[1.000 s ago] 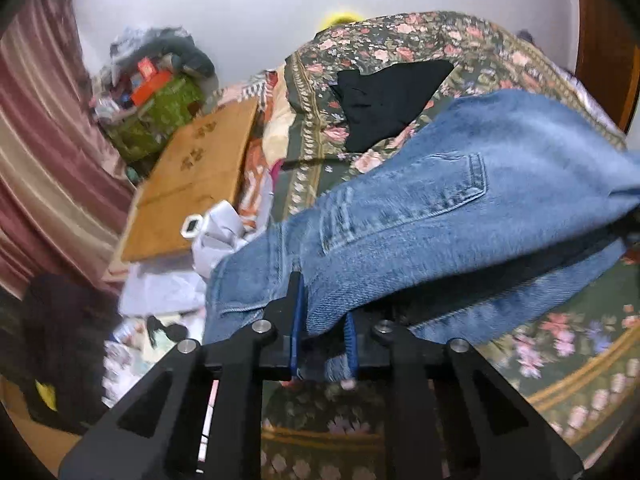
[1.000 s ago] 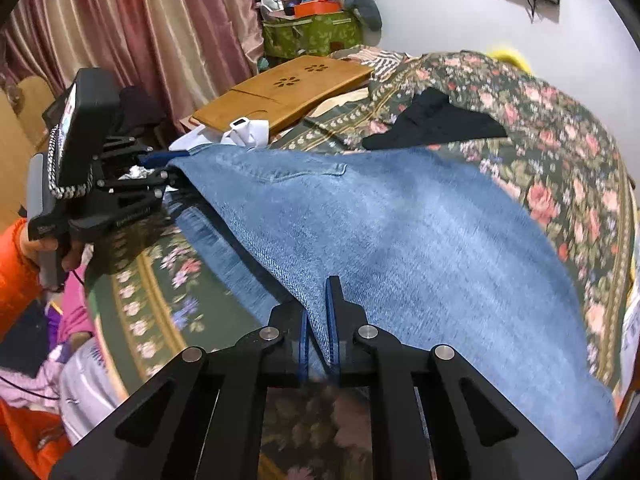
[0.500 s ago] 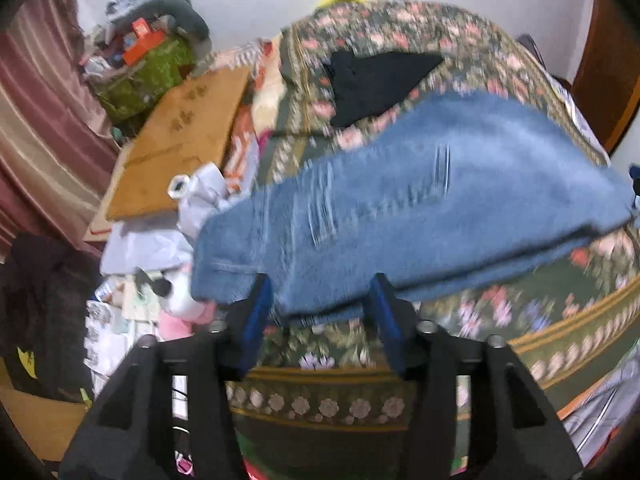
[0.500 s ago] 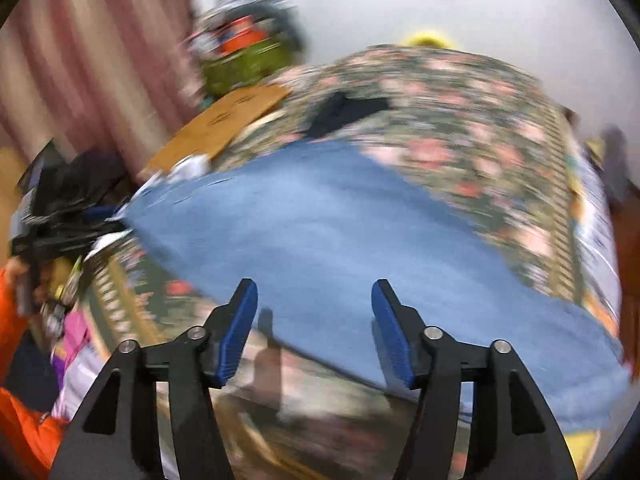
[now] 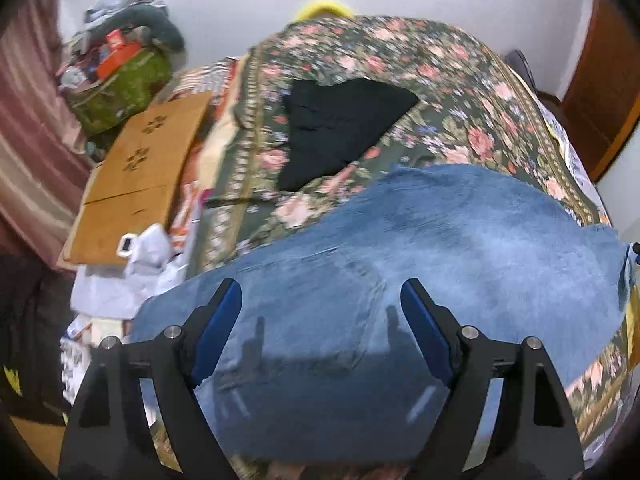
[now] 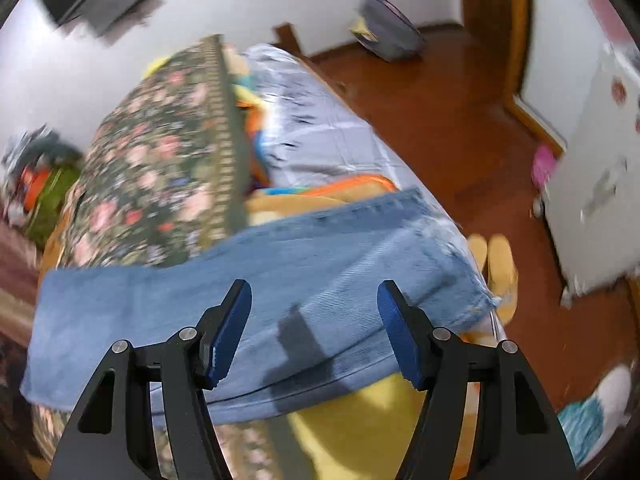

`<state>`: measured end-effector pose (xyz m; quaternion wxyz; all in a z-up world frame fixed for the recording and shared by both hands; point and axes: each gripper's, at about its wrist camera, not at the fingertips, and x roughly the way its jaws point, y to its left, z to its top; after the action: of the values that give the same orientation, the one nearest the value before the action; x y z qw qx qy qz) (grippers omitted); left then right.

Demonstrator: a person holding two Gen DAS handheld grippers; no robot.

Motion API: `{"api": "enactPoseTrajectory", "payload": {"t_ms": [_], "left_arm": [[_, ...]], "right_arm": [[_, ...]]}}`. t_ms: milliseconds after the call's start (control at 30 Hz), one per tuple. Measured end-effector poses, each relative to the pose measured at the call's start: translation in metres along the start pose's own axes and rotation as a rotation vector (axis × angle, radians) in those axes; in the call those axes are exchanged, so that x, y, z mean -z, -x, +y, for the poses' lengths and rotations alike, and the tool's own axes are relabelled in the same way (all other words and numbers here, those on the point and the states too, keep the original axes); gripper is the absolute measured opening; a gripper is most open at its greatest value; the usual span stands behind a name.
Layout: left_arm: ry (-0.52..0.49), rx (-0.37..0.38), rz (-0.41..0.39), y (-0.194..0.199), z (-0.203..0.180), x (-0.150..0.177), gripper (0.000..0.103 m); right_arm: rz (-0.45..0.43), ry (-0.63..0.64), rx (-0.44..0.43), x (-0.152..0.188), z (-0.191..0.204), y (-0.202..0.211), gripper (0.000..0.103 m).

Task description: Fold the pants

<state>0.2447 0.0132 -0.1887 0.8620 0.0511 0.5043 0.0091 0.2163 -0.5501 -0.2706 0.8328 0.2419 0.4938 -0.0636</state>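
Note:
Blue jeans (image 5: 400,264) lie folded lengthwise across the near part of the floral bedspread (image 5: 440,92). My left gripper (image 5: 322,316) is open and empty, hovering just above the waist and back-pocket end. In the right wrist view the jeans (image 6: 280,276) stretch across the bed, with the leg hems at the right bed edge. My right gripper (image 6: 316,320) is open and empty above the leg part. Both views are blurred by motion.
A black garment (image 5: 340,124) lies farther back on the bedspread. A wooden board (image 5: 136,176), white bags (image 5: 148,252) and a cluttered green box (image 5: 120,84) are at the left. Right of the bed are wooden floor (image 6: 460,120), yellow slippers (image 6: 496,268) and a white cabinet (image 6: 592,184).
Both grippers were shut on the jeans and holding them up; they have let go and opened. The jeans now lie flat on the bed. The right gripper has swung toward the leg end.

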Motion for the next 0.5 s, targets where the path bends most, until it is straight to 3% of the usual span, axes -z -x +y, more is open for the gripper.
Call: {"api": "enactPoseTrajectory", "payload": {"t_ms": [200, 300, 500], "left_arm": [[-0.083, 0.023, 0.063, -0.040, -0.037, -0.001, 0.082], [-0.114, -0.011, 0.012, -0.039, -0.045, 0.003, 0.083], [-0.100, 0.003, -0.003, -0.038, -0.039, 0.007, 0.083]], "right_arm": [[0.020, -0.061, 0.019, -0.005, -0.015, -0.019, 0.061], [0.038, -0.026, 0.051, -0.003, -0.016, -0.023, 0.054], [0.034, 0.000, 0.069, 0.005, -0.019, -0.021, 0.046]]}}
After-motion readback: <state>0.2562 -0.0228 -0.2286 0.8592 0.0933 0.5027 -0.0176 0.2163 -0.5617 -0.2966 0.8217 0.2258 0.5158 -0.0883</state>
